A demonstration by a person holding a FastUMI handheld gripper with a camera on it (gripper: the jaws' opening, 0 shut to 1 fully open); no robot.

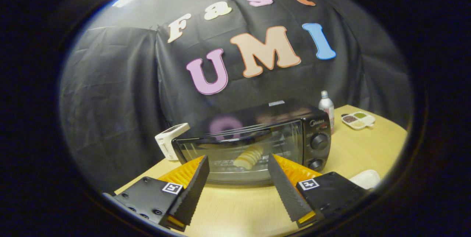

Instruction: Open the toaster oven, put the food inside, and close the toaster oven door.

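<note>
Oven (254,141) sits on the table (353,148), just ahead of the gripper (239,163), door shut. Food (250,157), pale and ridged, looks like a sliced roll, is inside on the rack, seen through the glass door, about mid-oven and lined up with the gap between the fingers. Glass also reflects the wall behind the camera line, so interior detail beyond the rack and food is hard to make out. Gripper open: fingers spread wide, nothing between them, tips close to the oven door's lower edge but touching or apart I can't tell. Each finger mount carries a square black-and-white marker. Oven control panel on its right end: two round knobs (319,142), one above the other, with a small brand mark above the top knob; too small to read reliably. White box (171,140) stands tilted just left of the oven, touching or nearly touching its left rear corner. Bottle (326,106), silvery with a pale cap, stands upright just behind the oven's right end; label unreadable. Tray (358,120), white with compartments, lies right of the oven, past the bottle: one compartment holds something dark reddish, another greenish, another pale; contents can't be identified. White rounded thing (366,178) lies on the table right of the oven's front, by the right finger mount, partly hidden.
</note>
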